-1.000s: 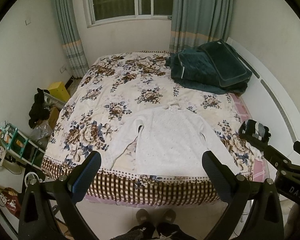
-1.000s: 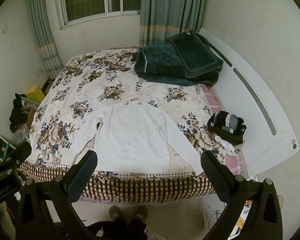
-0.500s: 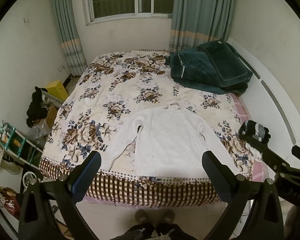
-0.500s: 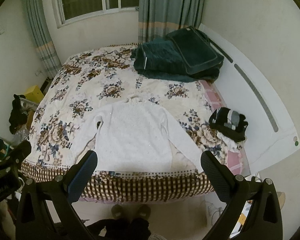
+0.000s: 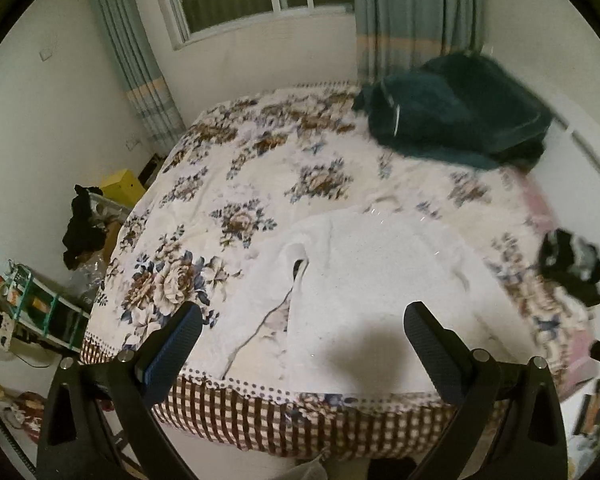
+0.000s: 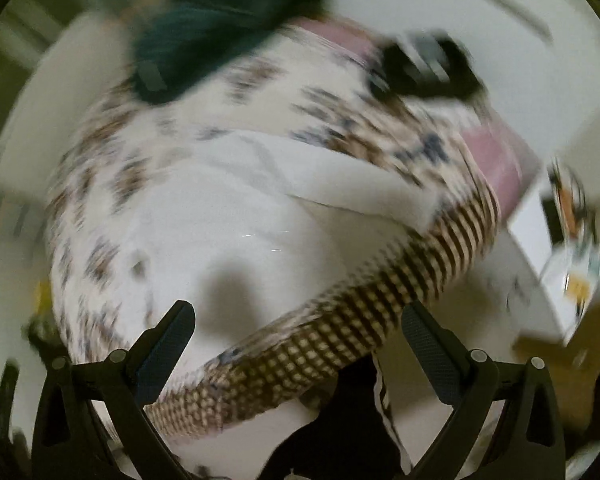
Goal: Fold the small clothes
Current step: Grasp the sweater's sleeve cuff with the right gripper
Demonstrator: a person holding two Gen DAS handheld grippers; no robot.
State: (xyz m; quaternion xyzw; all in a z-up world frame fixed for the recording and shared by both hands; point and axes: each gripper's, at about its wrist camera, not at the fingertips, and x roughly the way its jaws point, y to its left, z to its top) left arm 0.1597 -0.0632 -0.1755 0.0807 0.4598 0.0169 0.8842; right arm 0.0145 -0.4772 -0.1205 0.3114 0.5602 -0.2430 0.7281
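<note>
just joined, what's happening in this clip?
A person with a hand-held gripper in each hand stands at a bed's foot. A white sweater lies spread flat, unfolded, on the floral bedspread. The left hand-held gripper and right hand-held gripper are both open above it, holding nothing. The right view is motion-blurred.

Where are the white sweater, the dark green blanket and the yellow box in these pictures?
white sweater (image 5: pixel 364 280): left wrist view, middle of its body.
dark green blanket (image 5: pixel 452 116): left wrist view, top of the pile.
yellow box (image 5: pixel 122 186): left wrist view, its top face.
</note>
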